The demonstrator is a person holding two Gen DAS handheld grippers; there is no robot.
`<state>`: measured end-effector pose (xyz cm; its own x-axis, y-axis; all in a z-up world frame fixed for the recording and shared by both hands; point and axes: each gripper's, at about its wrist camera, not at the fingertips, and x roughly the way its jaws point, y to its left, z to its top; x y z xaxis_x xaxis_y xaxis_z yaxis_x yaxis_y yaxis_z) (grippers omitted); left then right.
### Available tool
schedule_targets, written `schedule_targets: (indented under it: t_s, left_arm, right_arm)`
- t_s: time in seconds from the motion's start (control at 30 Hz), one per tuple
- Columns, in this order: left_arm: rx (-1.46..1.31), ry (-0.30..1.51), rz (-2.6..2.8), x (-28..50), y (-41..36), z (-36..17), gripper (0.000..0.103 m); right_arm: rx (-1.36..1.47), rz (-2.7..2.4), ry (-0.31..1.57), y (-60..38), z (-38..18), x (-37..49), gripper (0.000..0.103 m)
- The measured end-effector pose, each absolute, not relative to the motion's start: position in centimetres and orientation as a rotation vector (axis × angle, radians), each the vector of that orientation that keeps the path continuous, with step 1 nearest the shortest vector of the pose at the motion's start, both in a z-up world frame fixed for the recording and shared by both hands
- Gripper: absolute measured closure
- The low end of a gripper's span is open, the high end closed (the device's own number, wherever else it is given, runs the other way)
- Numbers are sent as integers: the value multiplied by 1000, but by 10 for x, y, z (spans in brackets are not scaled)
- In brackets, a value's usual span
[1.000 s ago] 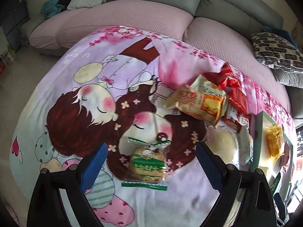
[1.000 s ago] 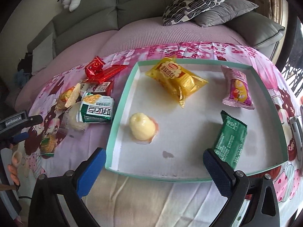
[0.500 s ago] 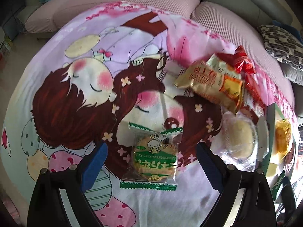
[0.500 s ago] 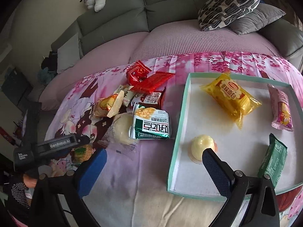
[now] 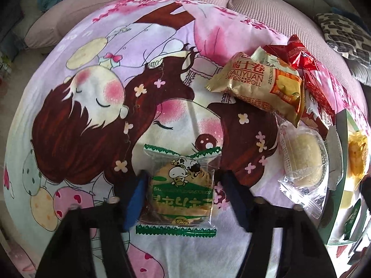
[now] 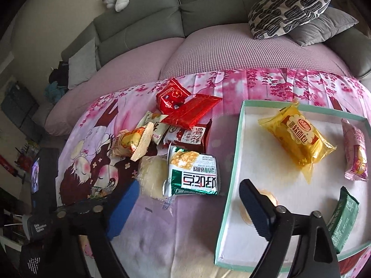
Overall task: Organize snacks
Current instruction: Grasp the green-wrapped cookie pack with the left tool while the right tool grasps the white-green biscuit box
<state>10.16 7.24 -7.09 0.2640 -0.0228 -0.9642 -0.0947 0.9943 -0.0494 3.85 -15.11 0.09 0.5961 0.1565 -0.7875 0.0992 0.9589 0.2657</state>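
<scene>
A green-trimmed cookie packet [image 5: 180, 194] lies on the cartoon-print cloth, between the fingers of my left gripper [image 5: 183, 176]. Its jaws are closing; the pads stand at the wrapper's side edges without squeezing the cookie. My right gripper [image 6: 189, 185] hovers over the cloth at the left rim of the mint-edged tray [image 6: 231, 173]. These jaws are closing too, with nothing between them. Just beyond its fingertips lie a green-and-white packet [image 6: 194, 173] and a clear-wrapped pale cake [image 6: 153, 173]. The tray holds a yellow bread packet [image 6: 299, 136], a pink packet [image 6: 357, 153] and a dark green packet [image 6: 343, 217].
A gold Swiss-roll packet [image 5: 255, 85], red packets [image 5: 299, 53] and a brown packet [image 6: 194, 136] are piled at the cloth's far side. A pale round snack [image 6: 269, 197] in the tray is partly hidden behind my right finger. A sofa with a patterned cushion [image 6: 289, 9] runs behind.
My left gripper has sunk onto the cookie packet and its jaws have narrowed around it. My right gripper has swung left from over the tray to the cloth, jaws slightly narrower.
</scene>
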Motion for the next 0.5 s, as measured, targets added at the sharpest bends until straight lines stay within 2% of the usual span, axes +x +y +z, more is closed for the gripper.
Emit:
schedule_targets:
  t_s: [0.03,0.1,0.37,0.5]
  left_arm:
    - [-98,1300,43,103,70,-70,48]
    - [-89,1297,32,105,64,-67,51]
    - [-137,1268,-16,124,54,-60,52]
    - [-185,1249,-39,137,51,-58,52]
  right_arm:
    - [301,32,939,-152,1,41,22]
    - [313,36,948,-154,1,48,24]
    - [345,72,1014,-157,-3,75,38]
    - [346,94,1059,-155,-11,90,38]
